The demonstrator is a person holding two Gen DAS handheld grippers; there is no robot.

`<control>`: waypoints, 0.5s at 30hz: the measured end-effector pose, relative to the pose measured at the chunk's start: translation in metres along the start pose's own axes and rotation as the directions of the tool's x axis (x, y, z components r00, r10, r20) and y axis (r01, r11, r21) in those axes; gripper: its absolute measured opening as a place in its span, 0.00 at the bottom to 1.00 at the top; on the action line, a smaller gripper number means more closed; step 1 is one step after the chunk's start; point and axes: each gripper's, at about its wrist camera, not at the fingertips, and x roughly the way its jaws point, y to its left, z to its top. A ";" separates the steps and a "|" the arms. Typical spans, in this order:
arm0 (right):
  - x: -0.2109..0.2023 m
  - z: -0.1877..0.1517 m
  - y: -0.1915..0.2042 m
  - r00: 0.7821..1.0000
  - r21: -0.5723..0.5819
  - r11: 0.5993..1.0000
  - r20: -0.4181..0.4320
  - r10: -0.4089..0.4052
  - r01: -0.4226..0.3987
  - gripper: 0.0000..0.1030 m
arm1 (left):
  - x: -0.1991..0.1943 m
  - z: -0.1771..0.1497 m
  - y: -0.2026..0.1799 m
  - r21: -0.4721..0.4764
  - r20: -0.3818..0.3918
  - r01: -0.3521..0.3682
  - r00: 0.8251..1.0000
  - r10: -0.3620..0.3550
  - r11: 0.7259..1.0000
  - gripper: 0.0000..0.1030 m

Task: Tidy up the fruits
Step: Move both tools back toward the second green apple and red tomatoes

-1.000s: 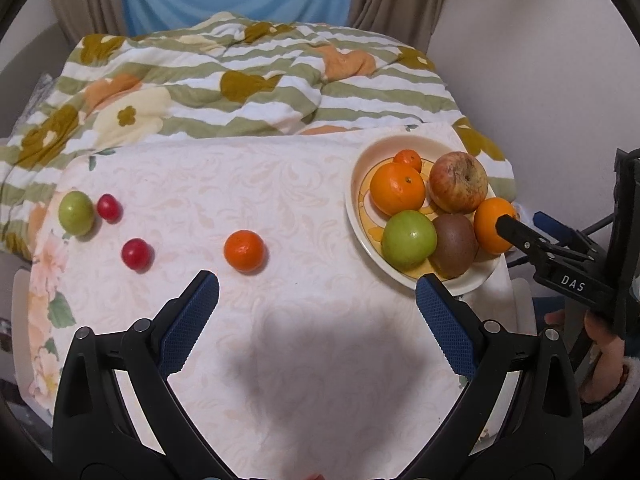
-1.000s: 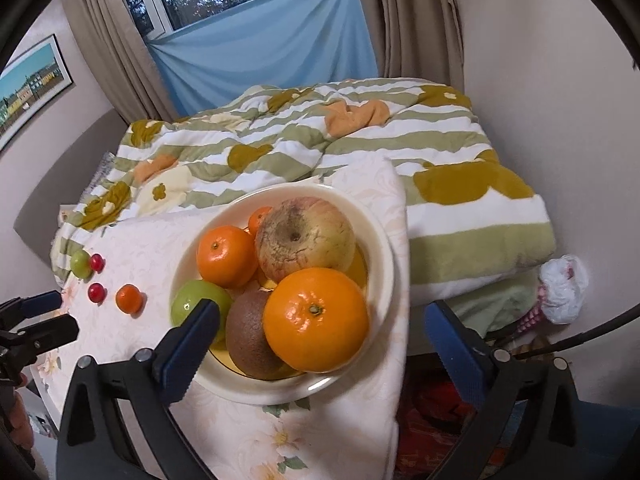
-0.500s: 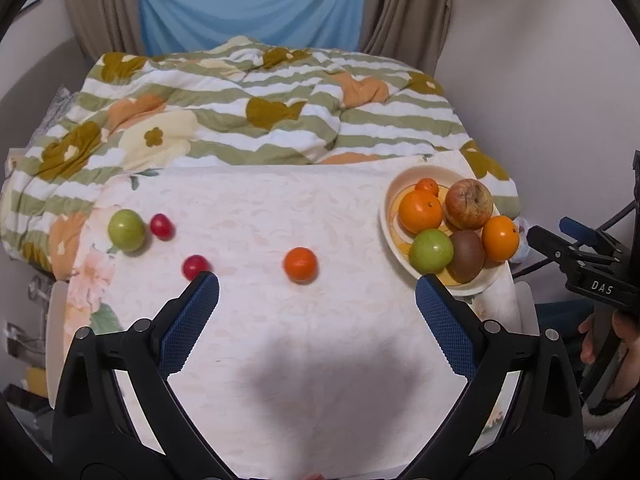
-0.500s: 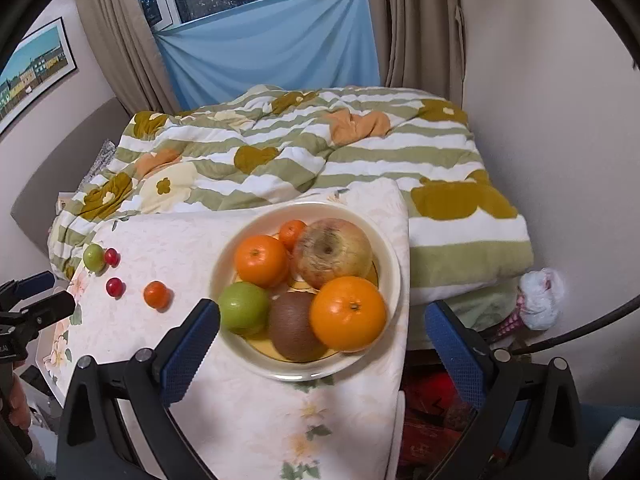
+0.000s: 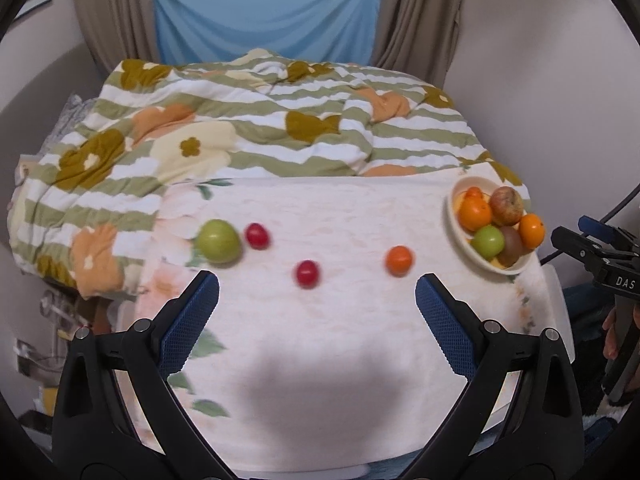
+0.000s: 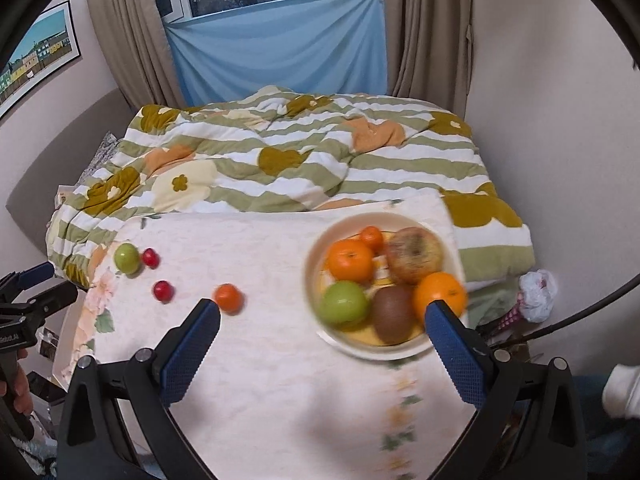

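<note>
1. The left gripper [image 5: 317, 294] was spread wide with nothing between its blue pads [image 5: 188, 322], just hanging over the pale floral tablecloth [image 5: 320, 360].
2. Straight ahead of it and a bit left sat one red cherry tomato [image 5: 307, 273] on the cloth. The second red cherry tomato [image 5: 257, 235] was further out to the left, just beside the loose green apple [image 5: 218, 241].
3. Ahead and a little right of that gripper was the small orange tangerine [image 5: 399, 260], on its own, well apart from the bowl [image 5: 454, 216].
4. The bowl was way off to its right at the cloth's edge, and the other gripper's tips showed at the right rim of that view.
5. The right gripper [image 6: 323, 325] was also wide open and had hold of nothing.
6. From that one, the bowl was right in front, towards the right finger. It held two oranges [image 6: 351, 260], a green apple [image 6: 345, 303], a kiwi [image 6: 393, 315], a reddish apple [image 6: 415, 255] and a small tangerine at the back.
7. The loose fruit all lay off to its left, with the tangerine just past its left fingertip.
8. Behind the table was a green striped quilt [image 6: 280, 160]. Both views were a bit blurry.
</note>
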 end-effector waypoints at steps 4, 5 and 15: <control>0.005 -0.001 0.041 1.000 0.010 1.000 -0.011 -0.001 0.002 0.99 | 0.006 -0.003 0.043 0.003 -0.023 0.008 1.000 -0.008 1.000 1.00; 0.006 -0.001 0.049 1.000 0.011 1.000 -0.012 -0.003 0.004 0.99 | 0.008 -0.004 0.051 0.006 -0.026 0.012 1.000 -0.012 1.000 1.00; 0.036 -0.006 0.138 0.997 0.001 0.997 -0.032 -0.072 0.072 0.99 | 0.042 0.005 0.119 0.086 -0.067 0.084 0.995 -0.079 0.993 1.00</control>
